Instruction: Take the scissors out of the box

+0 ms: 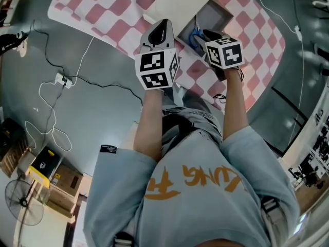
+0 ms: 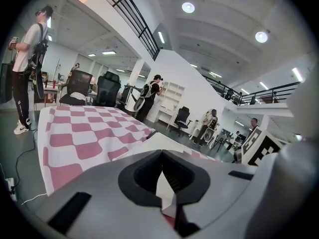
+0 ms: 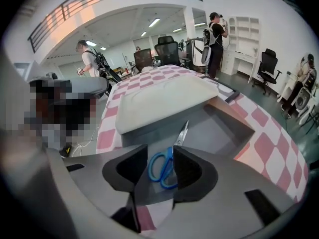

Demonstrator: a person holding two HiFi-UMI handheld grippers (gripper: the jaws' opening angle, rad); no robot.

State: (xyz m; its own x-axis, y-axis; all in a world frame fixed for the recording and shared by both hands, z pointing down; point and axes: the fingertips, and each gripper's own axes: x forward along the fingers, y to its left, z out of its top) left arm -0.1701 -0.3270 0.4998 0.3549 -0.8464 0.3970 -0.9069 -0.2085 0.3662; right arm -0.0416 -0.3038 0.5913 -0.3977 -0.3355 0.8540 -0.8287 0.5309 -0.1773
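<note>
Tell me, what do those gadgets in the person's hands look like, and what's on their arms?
The left gripper and right gripper are pale grey shells with dark padded jaws. Each carries a white cube printed with black square markers. No cables show on them. The person wears a light blue T-shirt with short sleeves and orange print.

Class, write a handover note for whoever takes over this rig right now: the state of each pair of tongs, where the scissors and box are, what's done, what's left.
Left tongs: shut, empty, held near the box.
Right tongs: open, over the open box, lined up on the scissors, apparently not gripping them.
Scissors: lying flat on the box floor.
Done: right tongs in place.
Left: close on the scissors and lift them out.
</note>
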